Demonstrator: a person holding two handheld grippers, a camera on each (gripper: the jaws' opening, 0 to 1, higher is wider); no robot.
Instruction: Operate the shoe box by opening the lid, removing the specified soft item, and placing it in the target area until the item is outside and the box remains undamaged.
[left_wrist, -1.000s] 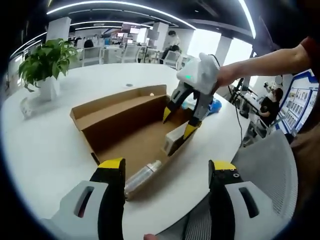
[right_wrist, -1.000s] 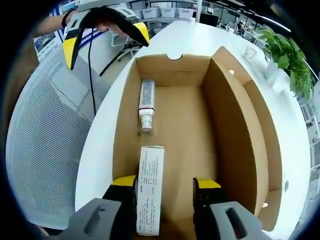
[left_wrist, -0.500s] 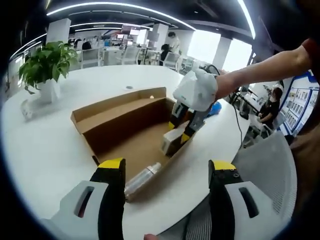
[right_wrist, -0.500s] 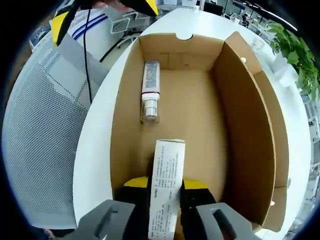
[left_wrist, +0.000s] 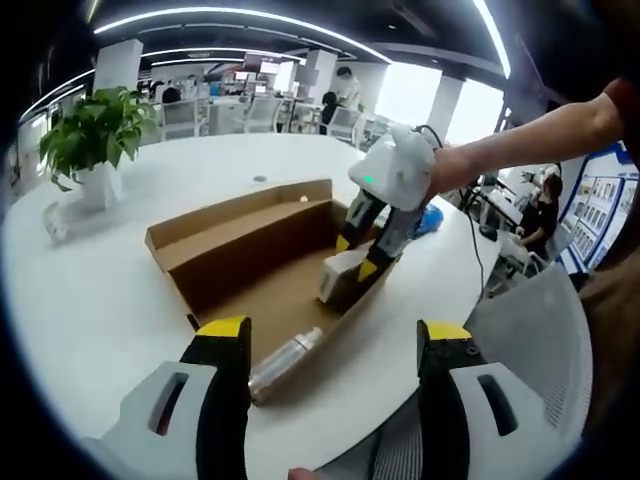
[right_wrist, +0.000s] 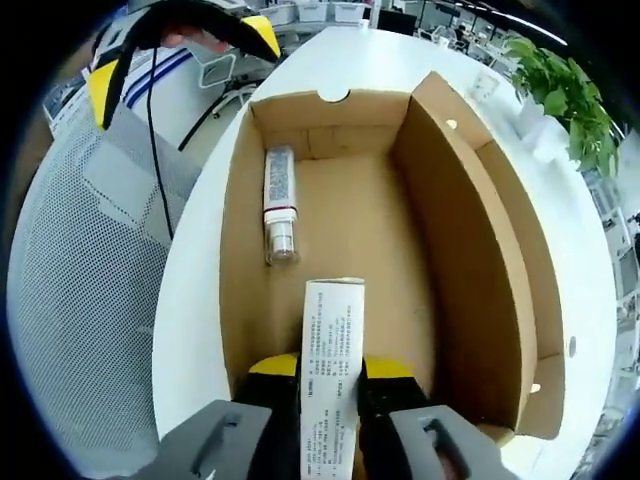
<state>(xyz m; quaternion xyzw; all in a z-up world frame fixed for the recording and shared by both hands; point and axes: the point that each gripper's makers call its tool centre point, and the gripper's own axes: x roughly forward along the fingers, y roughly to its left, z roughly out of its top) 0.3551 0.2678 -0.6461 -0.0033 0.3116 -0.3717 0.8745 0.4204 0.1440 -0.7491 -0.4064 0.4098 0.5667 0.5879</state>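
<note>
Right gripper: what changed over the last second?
The right gripper went from open beside the white printed carton to shut on it, lifting its end off the floor of the brown cardboard shoe box. The clear bottle stayed put; the left gripper stayed open.

Open cardboard shoe box (right_wrist: 470, 260); white carton (right_wrist: 331, 340) lifted inside.

In the right gripper view the lower end of the white carton (right_wrist: 331, 360) is covered by the right tongs (right_wrist: 330, 372), whose jaws are pressed on it, and its printed text is too small to read. The label on the bottle (right_wrist: 279, 205) is unreadable too. In the left gripper view, the shoe box (left_wrist: 240, 235) near wall hides the carton's base. The person's arm (left_wrist: 540, 130) is cut off at the upper right edge.
</note>
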